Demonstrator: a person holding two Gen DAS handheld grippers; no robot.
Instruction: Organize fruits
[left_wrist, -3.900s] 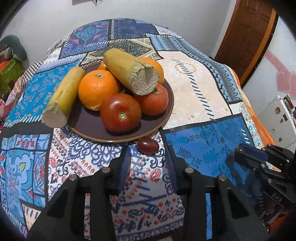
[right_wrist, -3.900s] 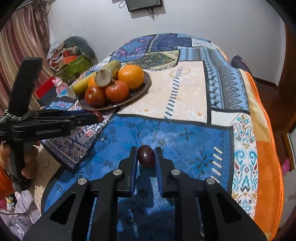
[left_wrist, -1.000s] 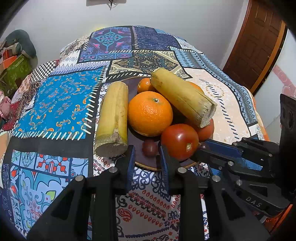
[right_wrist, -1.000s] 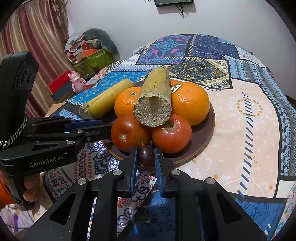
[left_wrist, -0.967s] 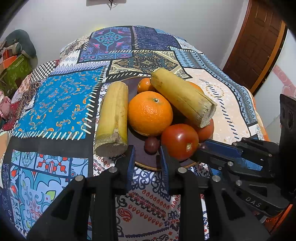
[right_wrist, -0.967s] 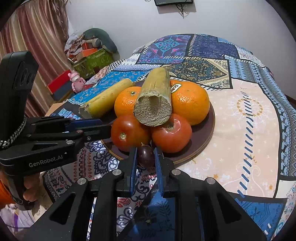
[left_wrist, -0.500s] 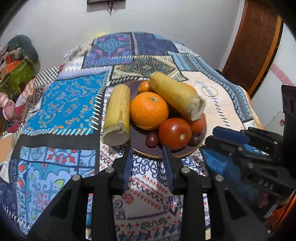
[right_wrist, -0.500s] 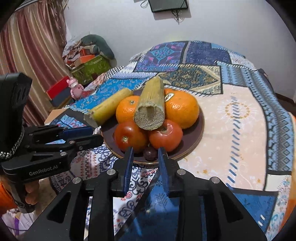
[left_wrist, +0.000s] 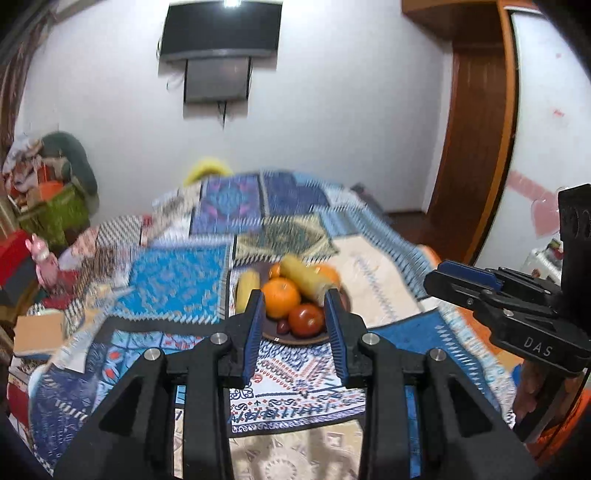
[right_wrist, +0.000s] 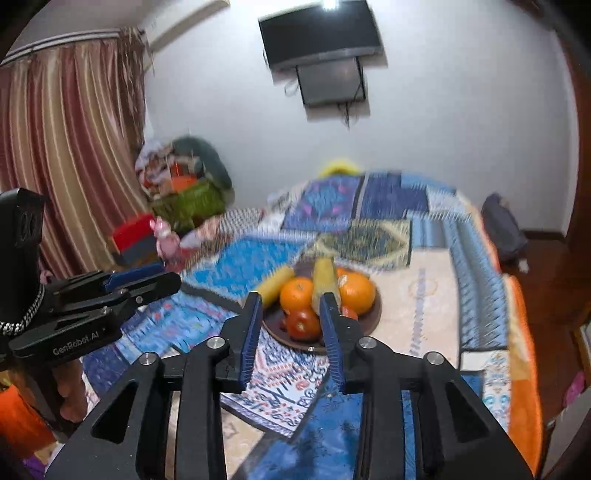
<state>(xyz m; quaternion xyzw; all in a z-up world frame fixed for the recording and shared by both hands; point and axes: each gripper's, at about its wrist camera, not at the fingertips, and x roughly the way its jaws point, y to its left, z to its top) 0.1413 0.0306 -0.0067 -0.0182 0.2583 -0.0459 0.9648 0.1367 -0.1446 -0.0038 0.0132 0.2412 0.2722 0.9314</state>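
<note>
A dark brown plate (left_wrist: 295, 339) (right_wrist: 373, 317) on the patchwork cloth holds two oranges (left_wrist: 282, 293) (right_wrist: 356, 291), red tomatoes (left_wrist: 306, 320) (right_wrist: 303, 323), two yellow cut stalks (left_wrist: 246, 288) (right_wrist: 323, 284) and a small dark fruit (left_wrist: 282, 325). My left gripper (left_wrist: 293, 299) hangs open above and well short of the plate, nothing between its fingers; it also shows at the left of the right wrist view (right_wrist: 147, 280). My right gripper (right_wrist: 291, 301) is beside it, its jaws opening and empty, and appears at the right of the left wrist view (left_wrist: 461, 277).
The patchwork cloth (left_wrist: 177, 280) covers a large surface that drops off at an orange edge (right_wrist: 521, 332) on the right. A TV (left_wrist: 219, 29) hangs on the far wall. A wooden door (left_wrist: 476, 147) stands at the right; clutter (right_wrist: 184, 184) and a curtain (right_wrist: 66, 147) at the left.
Both grippers opened and let go of the small dark fruits at the plate's near rim. Both then pulled back and up, so the plate now looks smaller and farther away.
</note>
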